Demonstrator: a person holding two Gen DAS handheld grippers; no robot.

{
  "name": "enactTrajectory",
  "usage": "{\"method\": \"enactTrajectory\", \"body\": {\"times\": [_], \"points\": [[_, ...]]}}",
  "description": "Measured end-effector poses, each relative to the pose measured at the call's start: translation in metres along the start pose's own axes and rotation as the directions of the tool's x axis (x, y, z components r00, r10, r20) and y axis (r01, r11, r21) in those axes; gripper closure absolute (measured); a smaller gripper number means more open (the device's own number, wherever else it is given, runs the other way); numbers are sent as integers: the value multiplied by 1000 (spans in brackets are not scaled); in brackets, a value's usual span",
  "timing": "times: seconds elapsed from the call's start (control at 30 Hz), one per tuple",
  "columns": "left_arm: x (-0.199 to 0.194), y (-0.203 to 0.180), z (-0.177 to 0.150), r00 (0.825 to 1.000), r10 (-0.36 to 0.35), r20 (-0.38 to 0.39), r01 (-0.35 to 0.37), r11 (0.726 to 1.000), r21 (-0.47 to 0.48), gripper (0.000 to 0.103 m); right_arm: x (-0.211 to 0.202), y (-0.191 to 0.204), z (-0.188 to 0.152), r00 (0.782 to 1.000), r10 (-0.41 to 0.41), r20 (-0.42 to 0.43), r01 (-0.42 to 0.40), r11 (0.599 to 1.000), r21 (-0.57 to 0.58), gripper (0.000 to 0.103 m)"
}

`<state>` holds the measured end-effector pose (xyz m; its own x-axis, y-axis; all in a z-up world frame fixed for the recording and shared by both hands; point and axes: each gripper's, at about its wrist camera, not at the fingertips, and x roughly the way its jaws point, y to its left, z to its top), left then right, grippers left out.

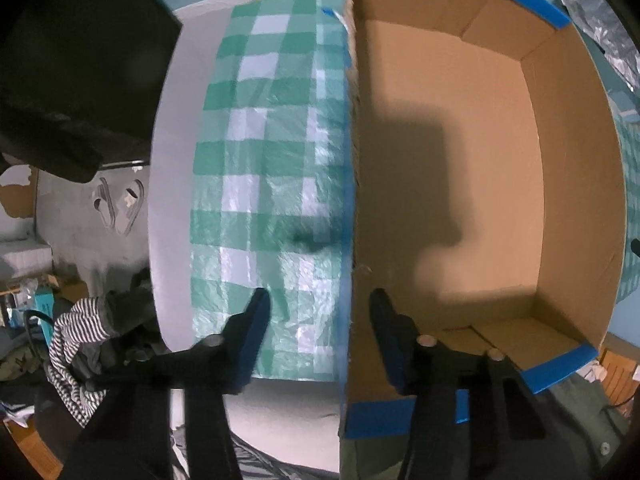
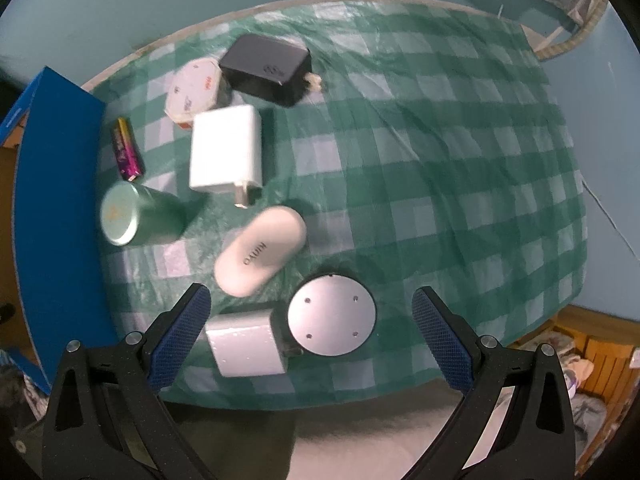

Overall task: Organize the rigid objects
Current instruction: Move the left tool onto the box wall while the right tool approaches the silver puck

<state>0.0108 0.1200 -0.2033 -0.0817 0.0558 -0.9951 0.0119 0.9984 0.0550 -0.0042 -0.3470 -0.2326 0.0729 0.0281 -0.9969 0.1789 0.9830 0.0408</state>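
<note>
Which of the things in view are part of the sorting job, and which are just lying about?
Job items: cardboard box, silver disc, white oval case, two white chargers, black charger, green tin, battery, octagonal box.

Lying about: striped cloth, slippers.

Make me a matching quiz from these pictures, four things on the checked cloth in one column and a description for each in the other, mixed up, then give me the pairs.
Things:
1. round silver disc
2. green tin
3. black charger
4. battery

Descriptions:
A. farthest from the camera, at the back of the group
B. lying on its side, lid end toward the blue box wall
C. nearest the right gripper, touching a white adapter
D. purple and yellow, lying beside the blue box wall

Pairs: 1-C, 2-B, 3-A, 4-D
</note>
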Motion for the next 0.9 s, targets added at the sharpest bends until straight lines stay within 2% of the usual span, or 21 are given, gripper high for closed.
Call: {"method": "enactTrajectory", "body": {"times": [0.13, 0.3, 0.43, 0.9], "points": [[10, -5, -2, 999, 15, -45, -13, 999, 38, 76, 14, -8, -3, 1000, 6, -29, -5, 1000, 27, 10], [11, -9, -7, 998, 4, -58, 0, 998, 66, 88, 27, -17, -3, 999, 23, -49, -20, 998, 60, 15], [9, -13, -9, 998, 0, -63, 4, 998, 62, 91, 36, -20, -1, 998, 21, -61, -18, 998, 55, 19], [16, -16, -21, 996, -16, -83, 18, 1000, 21, 91, 67, -26, -16, 995, 7, -99, -4, 1000, 30, 27]]}}
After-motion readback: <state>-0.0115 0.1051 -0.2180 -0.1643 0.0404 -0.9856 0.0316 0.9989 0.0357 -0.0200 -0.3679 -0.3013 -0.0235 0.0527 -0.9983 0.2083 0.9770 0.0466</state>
